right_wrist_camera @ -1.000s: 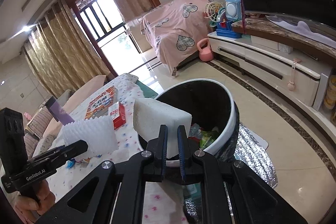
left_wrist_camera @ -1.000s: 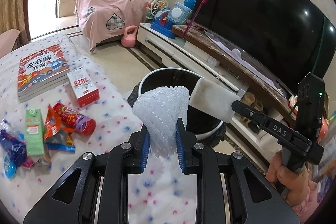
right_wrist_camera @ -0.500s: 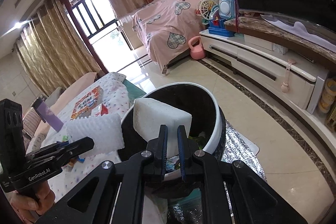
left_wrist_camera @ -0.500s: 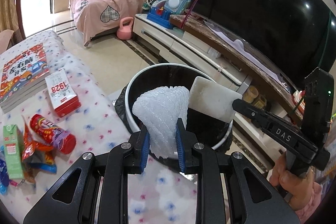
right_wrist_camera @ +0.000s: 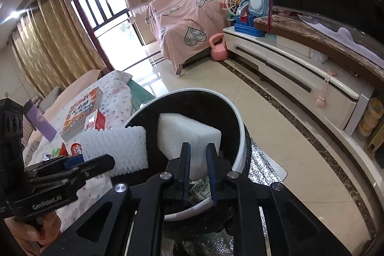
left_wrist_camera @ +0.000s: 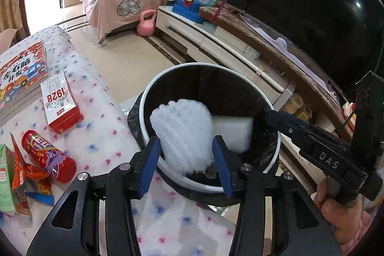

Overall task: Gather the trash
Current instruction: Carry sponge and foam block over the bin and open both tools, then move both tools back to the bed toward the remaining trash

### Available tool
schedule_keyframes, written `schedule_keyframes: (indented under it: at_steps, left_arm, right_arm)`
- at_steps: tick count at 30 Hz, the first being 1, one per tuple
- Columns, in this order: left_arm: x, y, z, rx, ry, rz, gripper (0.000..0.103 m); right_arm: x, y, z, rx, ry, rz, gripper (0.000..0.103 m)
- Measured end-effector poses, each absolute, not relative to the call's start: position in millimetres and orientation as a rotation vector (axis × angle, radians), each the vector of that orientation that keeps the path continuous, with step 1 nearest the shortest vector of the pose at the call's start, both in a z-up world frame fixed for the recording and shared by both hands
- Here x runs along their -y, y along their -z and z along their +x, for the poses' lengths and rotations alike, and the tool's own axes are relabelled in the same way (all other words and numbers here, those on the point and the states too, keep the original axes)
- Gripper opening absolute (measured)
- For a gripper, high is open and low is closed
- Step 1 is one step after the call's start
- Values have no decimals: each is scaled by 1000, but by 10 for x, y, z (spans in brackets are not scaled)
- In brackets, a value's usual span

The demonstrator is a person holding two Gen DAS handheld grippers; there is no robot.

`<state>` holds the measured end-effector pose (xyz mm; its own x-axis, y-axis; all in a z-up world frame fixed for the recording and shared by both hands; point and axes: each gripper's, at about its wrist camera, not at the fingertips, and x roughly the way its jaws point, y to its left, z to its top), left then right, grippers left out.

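A round white-rimmed bin [left_wrist_camera: 153,88] with a black liner stands by the table edge; it also shows in the right wrist view [right_wrist_camera: 240,116]. My left gripper [left_wrist_camera: 186,150] is open over the bin; the white foam net sleeve [left_wrist_camera: 184,133] sits loose between its blue pads, over the bin mouth. It also shows in the right wrist view [right_wrist_camera: 115,150]. My right gripper [right_wrist_camera: 198,172] holds its jaws slightly parted beside a white foam block [right_wrist_camera: 187,133] over the bin; the block also shows in the left wrist view [left_wrist_camera: 232,133].
On the spotted tablecloth [left_wrist_camera: 100,136] lie a red tube [left_wrist_camera: 48,155], a red-and-white 1928 box [left_wrist_camera: 61,102], a green carton [left_wrist_camera: 6,174], wrappers and a book [left_wrist_camera: 21,71]. A TV cabinet [left_wrist_camera: 228,44] runs behind the bin.
Both grippers moved forward over the bin. The left jaws opened wide, letting go of the foam net. The right jaws parted a little around the foam block.
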<state>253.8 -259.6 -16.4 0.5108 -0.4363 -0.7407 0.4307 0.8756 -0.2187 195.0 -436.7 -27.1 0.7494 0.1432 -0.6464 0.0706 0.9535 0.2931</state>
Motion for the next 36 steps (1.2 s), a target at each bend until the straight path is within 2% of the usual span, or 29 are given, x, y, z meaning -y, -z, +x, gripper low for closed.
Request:
schedule_keyframes:
  at_steps: [1,2,6,8,13,18,36]
  left_arm:
    - [2575,158,2520,-890,520,-10,49]
    - [2548,154,2504,-887,519,-13,52]
    - [2435,134,2406,-879,509,-30,61]
    - [2360,127,2343,-874,502,-37,62]
    - [2106,118,2162,-867,476,-72,64]
    - [1766,132,1940,-862,431,-108,64]
    - [419,367,1476,-871,225,-262,64]
  right_arm:
    - [4376,278,1941,-723,-39,317,40]
    - [4382,278,1924,-716,-39,324,50]
    - [4396,259,1875,-699,-44,353,54]
    - [4384,236,1830,-680,-53,371,67]
    - [4290,159,1709,-643,-72,389,82]
    - [4104,152,1599,-634,-111,413,89]
    - [2998,372,1467,-729,-284,366,91]
